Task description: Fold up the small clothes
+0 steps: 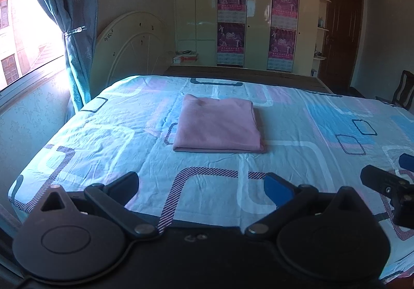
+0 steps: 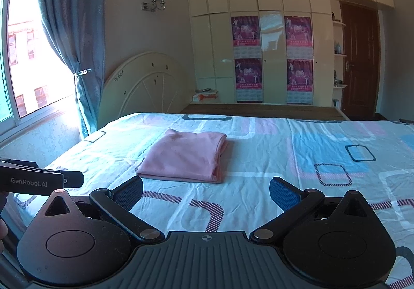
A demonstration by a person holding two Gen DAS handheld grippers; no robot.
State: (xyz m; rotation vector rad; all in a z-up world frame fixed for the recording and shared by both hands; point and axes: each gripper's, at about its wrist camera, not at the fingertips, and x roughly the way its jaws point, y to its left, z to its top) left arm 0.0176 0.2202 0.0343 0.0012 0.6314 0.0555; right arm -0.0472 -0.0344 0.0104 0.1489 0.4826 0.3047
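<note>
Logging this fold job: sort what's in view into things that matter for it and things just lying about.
Job:
pink folded garment, lying flat on the bed sheet
left hand-held gripper, open
right hand-held gripper, open

Lying about:
boxes by the headboard
curtain
posters

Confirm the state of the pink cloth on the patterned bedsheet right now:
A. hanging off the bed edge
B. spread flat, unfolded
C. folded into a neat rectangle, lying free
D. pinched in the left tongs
C. The pink cloth lies folded in a tidy rectangle on the patterned bedsheet, with layered edges visible, while the left tongs and right tongs are both open and short of it.
</note>
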